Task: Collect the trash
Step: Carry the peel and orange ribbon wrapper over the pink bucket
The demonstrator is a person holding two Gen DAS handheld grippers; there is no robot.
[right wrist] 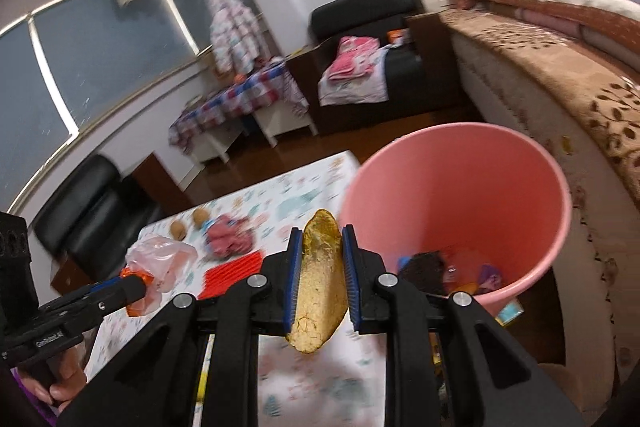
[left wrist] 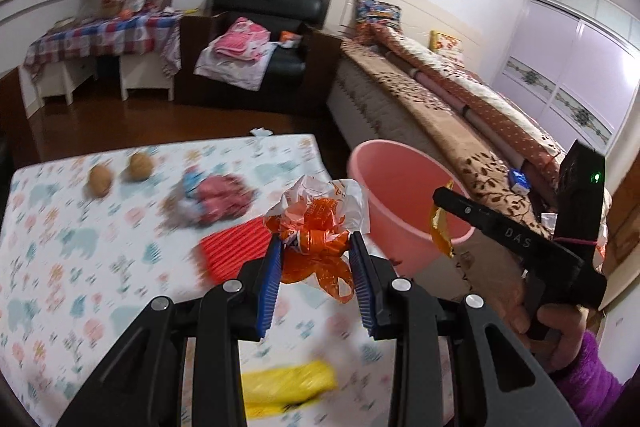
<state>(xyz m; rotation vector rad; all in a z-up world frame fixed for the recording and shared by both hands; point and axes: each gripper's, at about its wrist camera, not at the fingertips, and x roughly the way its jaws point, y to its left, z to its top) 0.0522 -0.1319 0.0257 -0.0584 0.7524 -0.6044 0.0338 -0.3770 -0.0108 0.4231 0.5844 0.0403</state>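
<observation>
My left gripper (left wrist: pixel 316 247) is shut on a crumpled orange and white plastic bag (left wrist: pixel 316 223), held above the patterned table (left wrist: pixel 80 227). In the right wrist view the same bag (right wrist: pixel 160 259) hangs from the left gripper (right wrist: pixel 138 285) at lower left. My right gripper (right wrist: pixel 320 239) is shut on a crinkled gold wrapper (right wrist: pixel 320 291); in the left wrist view that wrapper (left wrist: pixel 440 231) hangs over the near rim of the pink bucket (left wrist: pixel 404 195). The bucket (right wrist: pixel 460 195) stands right of the table and holds several bits of trash at its bottom.
On the table lie a red ridged packet (left wrist: pixel 236 247), a yellow wrapper (left wrist: pixel 288 383), a red and blue crumpled heap (left wrist: pixel 216 195) and two walnuts (left wrist: pixel 120 173). A bed (left wrist: pixel 460 99) runs along the right; a black armchair (left wrist: pixel 260 35) and a low covered table (left wrist: pixel 100 39) stand behind.
</observation>
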